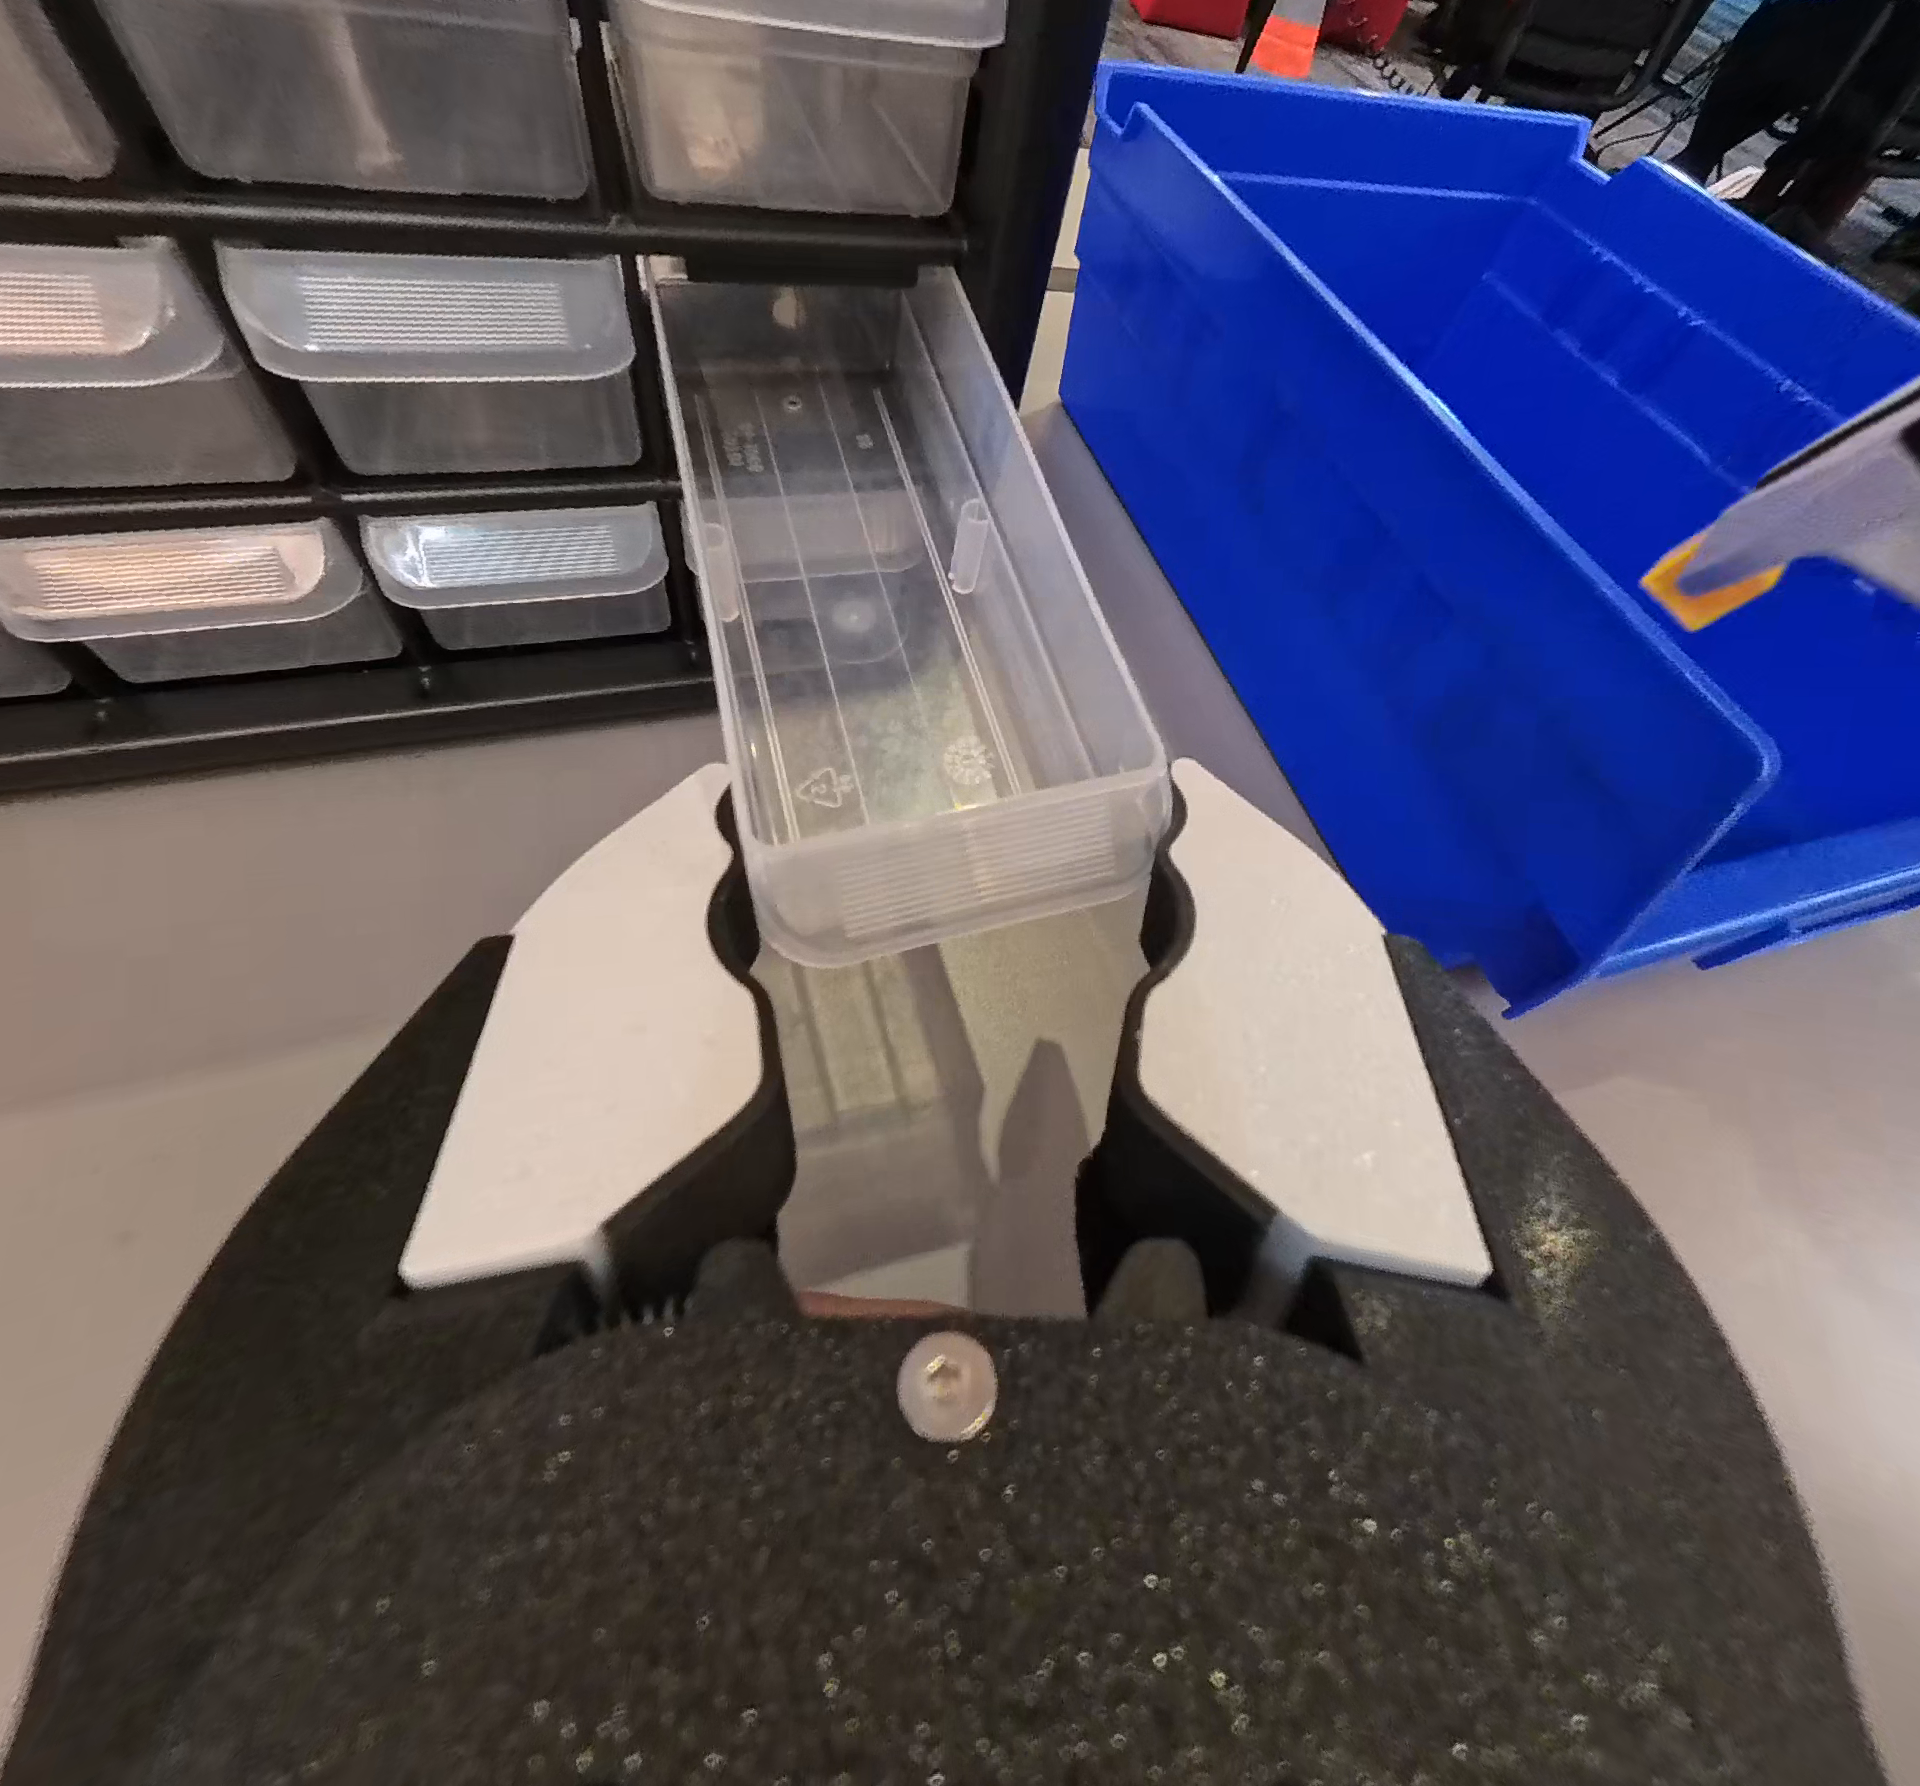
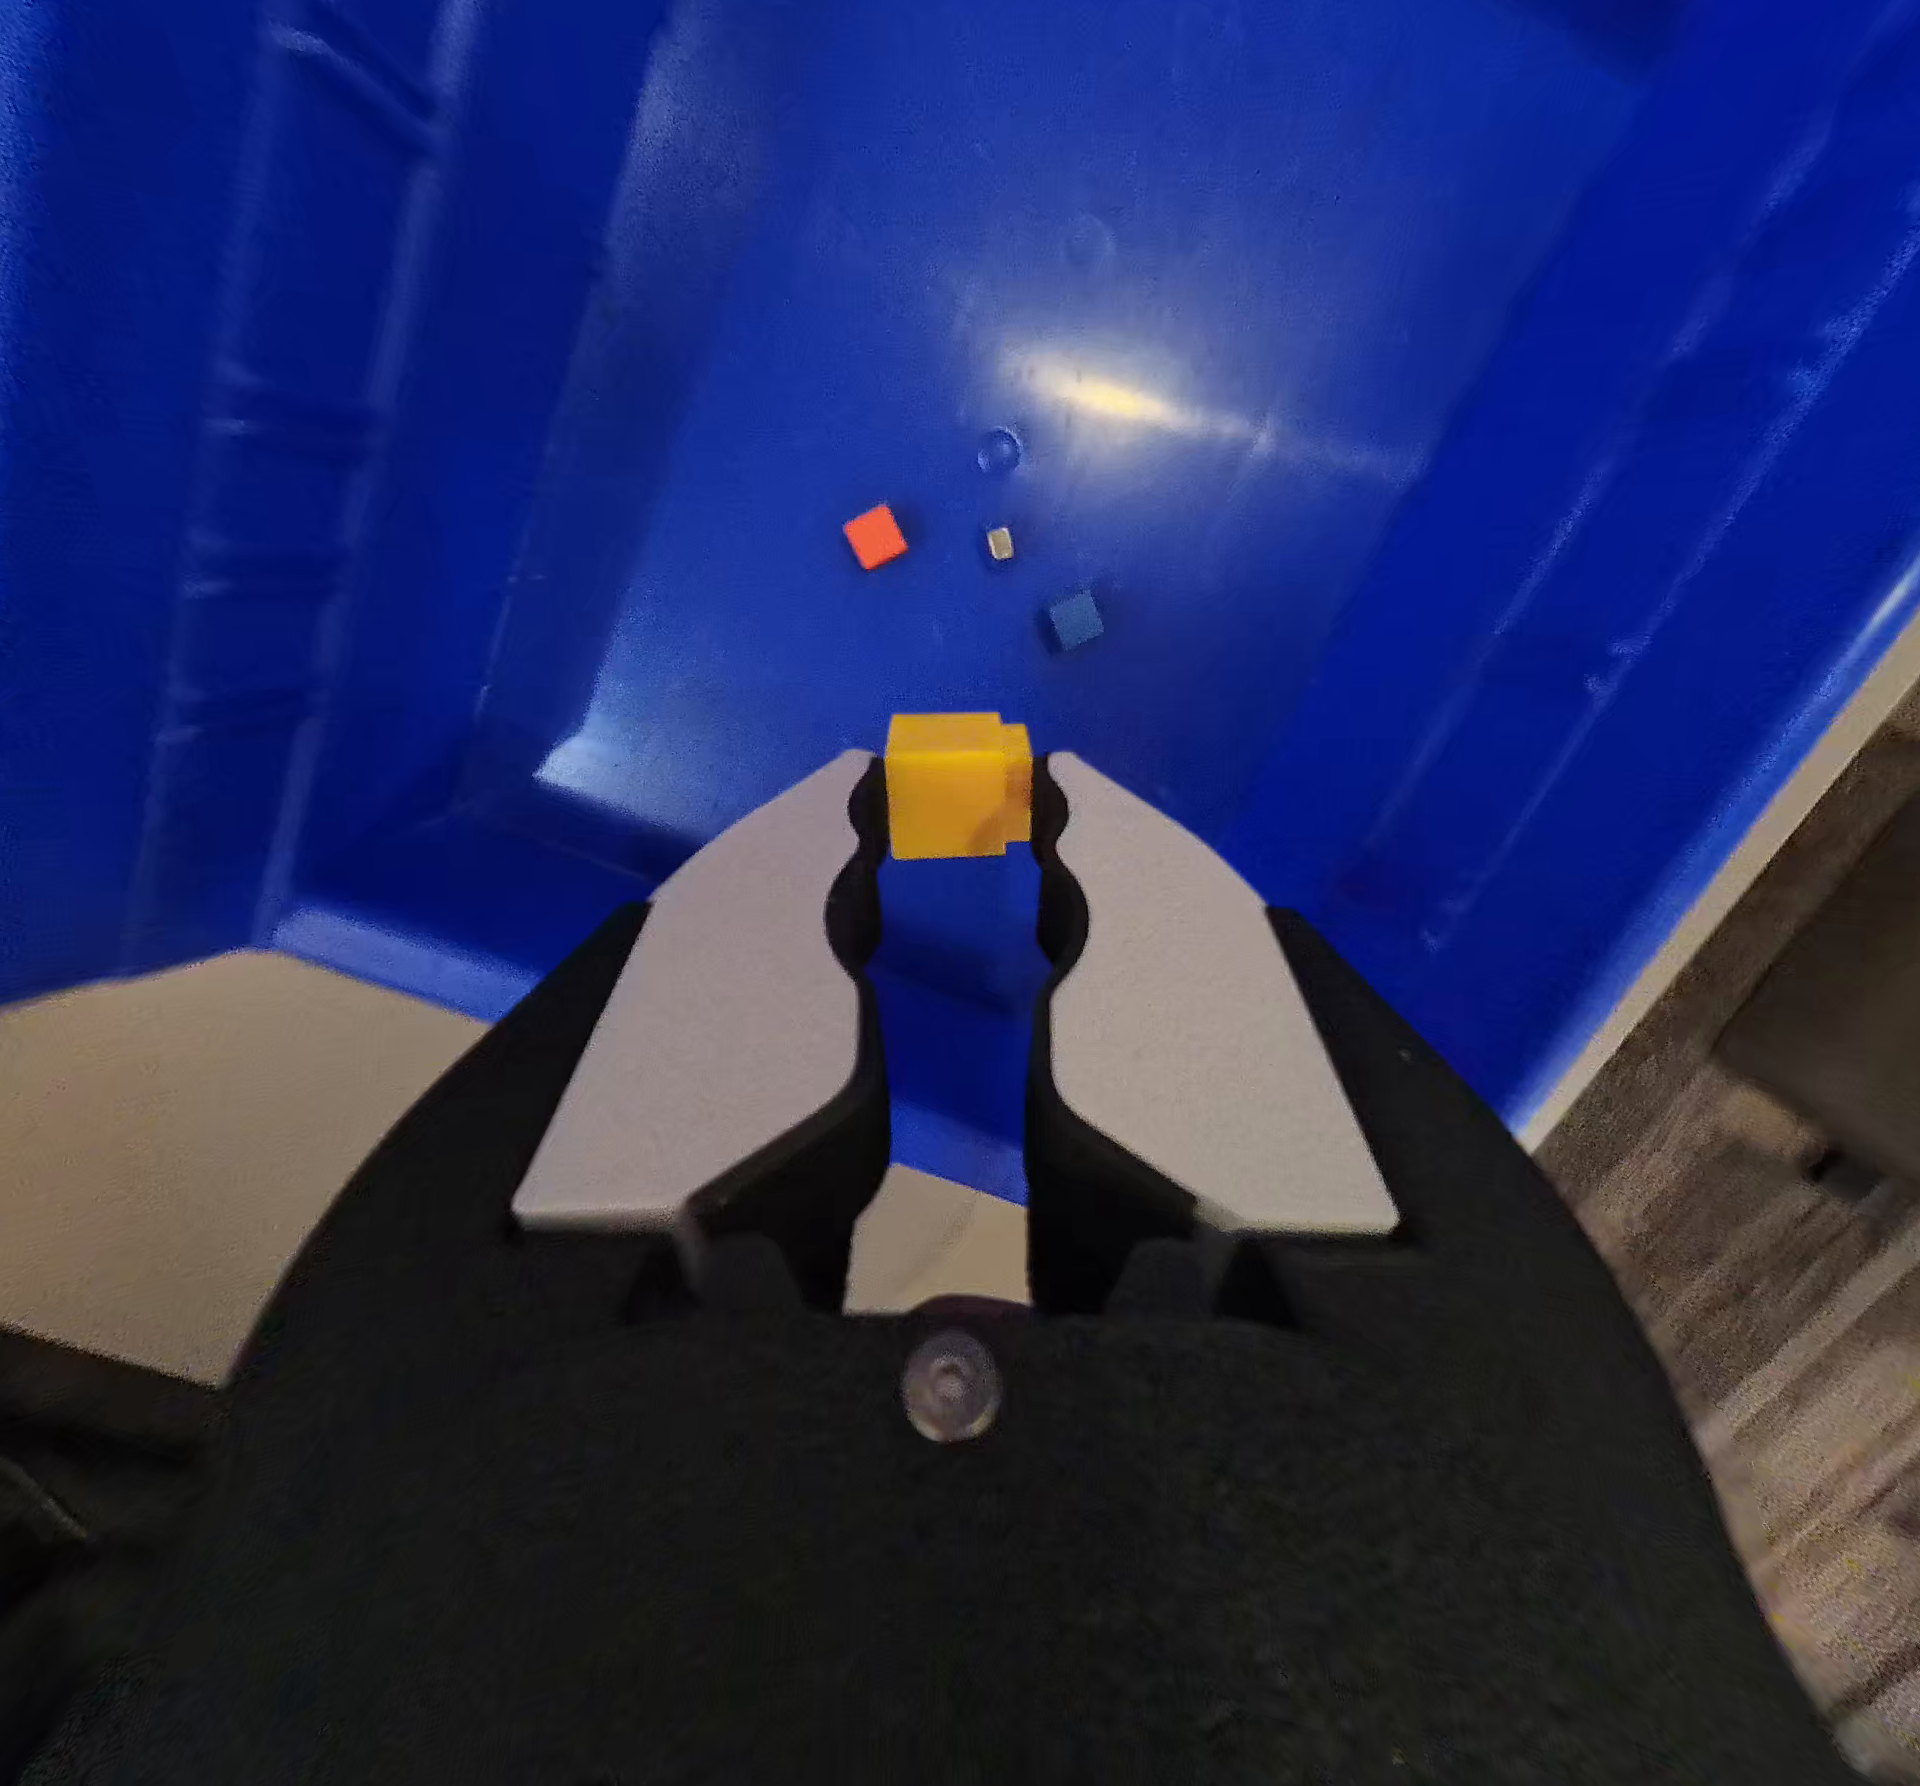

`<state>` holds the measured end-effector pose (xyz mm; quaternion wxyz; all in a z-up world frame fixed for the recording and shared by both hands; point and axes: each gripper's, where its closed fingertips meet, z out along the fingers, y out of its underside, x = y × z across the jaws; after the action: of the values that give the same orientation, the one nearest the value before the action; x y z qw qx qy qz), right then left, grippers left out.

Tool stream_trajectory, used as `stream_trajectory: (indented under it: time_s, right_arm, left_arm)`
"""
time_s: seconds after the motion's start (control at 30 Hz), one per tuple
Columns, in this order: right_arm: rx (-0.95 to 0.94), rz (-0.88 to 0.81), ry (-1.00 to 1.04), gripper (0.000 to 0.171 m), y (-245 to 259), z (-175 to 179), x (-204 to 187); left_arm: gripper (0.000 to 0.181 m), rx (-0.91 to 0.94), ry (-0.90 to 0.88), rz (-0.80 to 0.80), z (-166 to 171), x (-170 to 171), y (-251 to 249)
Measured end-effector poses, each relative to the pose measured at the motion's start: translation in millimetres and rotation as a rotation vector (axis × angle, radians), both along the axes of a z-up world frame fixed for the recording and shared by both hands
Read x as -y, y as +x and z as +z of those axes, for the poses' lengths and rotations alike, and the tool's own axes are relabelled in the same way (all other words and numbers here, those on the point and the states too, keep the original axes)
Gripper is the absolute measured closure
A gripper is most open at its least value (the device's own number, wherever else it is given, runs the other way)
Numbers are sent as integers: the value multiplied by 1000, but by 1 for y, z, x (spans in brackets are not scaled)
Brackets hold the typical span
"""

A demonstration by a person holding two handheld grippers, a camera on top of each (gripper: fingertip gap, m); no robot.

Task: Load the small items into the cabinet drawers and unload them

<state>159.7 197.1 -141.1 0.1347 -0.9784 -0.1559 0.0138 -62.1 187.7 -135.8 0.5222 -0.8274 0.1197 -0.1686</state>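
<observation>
the left gripper (image 1: 951, 863) clamps the clear plastic drawer (image 1: 904, 614) by its ribbed front lip. the right gripper (image 2: 958, 791) pinches a yellow cube (image 2: 951, 791) over the glossy blue bin (image 2: 364, 386).

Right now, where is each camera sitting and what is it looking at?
Left wrist view: sits on the left gripper, facing the cabinet; its fingers hold the pulled-out clear drawer.
Right wrist view: sits on the right gripper, looking down into the blue bin; its fingers pinch a yellow block.
Shared: bin, yellow block, right gripper.
</observation>
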Motion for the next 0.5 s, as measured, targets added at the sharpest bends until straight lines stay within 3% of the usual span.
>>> stream_trajectory:
  time_s: [0.3,0.43,0.5]
  right_arm:
    - [55,-144,-177,145,15,-45,10]
    - [53,-144,-172,145,18,-48,10]
    - [57,-151,-136,136,21,-44,8]
  left_arm:
    - [109,-18,9,-5,-2,-1,-1]
    - [109,-22,10,-3,-1,-4,-1]
    - [109,-28,11,-3,-1,-6,-1]
